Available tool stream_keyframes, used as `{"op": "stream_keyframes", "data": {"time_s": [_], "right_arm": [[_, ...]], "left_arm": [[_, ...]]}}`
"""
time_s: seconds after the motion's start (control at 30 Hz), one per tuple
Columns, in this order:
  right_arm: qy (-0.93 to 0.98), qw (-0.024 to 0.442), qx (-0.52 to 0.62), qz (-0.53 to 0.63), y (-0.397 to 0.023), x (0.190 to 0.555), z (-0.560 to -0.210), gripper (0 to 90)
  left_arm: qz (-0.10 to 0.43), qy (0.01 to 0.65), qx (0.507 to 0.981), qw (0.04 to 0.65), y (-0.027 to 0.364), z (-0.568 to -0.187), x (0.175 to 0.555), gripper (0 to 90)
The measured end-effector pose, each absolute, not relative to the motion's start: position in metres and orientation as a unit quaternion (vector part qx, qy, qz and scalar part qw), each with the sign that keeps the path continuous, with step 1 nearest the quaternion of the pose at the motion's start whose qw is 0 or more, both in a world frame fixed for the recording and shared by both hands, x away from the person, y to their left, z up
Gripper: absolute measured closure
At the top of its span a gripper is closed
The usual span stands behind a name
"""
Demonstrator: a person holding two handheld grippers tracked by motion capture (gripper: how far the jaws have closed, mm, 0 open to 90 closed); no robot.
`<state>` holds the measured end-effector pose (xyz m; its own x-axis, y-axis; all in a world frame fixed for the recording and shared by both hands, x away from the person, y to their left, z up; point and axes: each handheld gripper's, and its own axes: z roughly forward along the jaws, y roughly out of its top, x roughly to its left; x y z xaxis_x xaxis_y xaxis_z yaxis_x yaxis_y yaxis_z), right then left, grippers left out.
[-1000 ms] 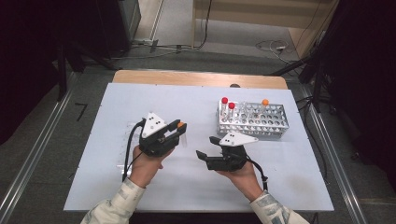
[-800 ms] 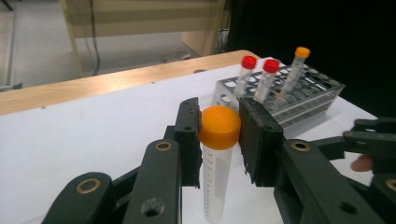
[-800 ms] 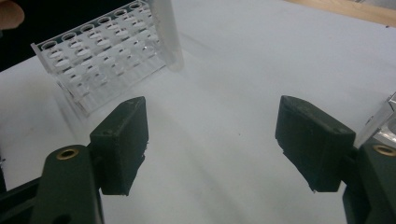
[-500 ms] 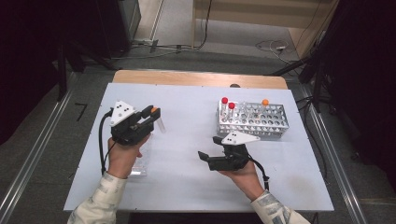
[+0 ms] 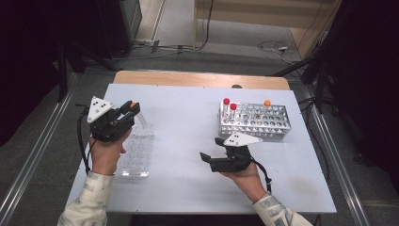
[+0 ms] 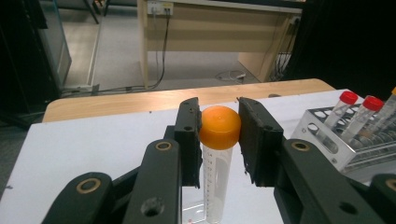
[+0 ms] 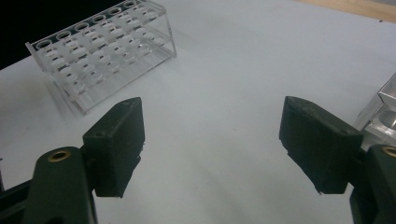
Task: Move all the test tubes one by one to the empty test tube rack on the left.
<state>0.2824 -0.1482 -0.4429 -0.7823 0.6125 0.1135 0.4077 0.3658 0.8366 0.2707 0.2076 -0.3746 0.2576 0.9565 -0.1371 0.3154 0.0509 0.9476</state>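
Tube point(image 6: 214, 179) with the orange cap point(image 6: 220, 127) is pinched in my left tongs point(image 6: 219, 133), held above the near end of the clear plastic rack point(image 5: 136, 153) at the left of the counter point(image 5: 188, 117). In the left gripper view the two black pads press on the cap from either side, and the clear, marked body hangs down below them, tilted a little.

I judge it light and stiff, thin-walled plastic with nothing I can see inside. The cap is rounded and smooth, so a grip there can let the tube swing or slip; the straight body just under the cap would give the pads a flatter, steadier hold. I would squeeze gently, since hard pressure on the dome could pop it out.

My right tongs point(image 7: 210, 149) are spread wide with nothing between them, low over the bare counter in front of the metal rack point(image 5: 256, 123), where two red-capped tubes point(image 5: 229, 110) and another orange-capped one point(image 5: 267, 103) stand upright.
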Motion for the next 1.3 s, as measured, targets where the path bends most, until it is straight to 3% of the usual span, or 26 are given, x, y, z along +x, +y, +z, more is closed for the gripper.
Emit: {"op": "stream_keyframes", "data": {"time_s": [1.3], "right_arm": [[0.818, 0.111, 0.313, 0.469, -0.150, 0.282, -0.444, 22.0]], "left_arm": [[0.327, 0.516, 0.661, 0.436, 0.184, -0.417, 0.280, 69.4]]}}
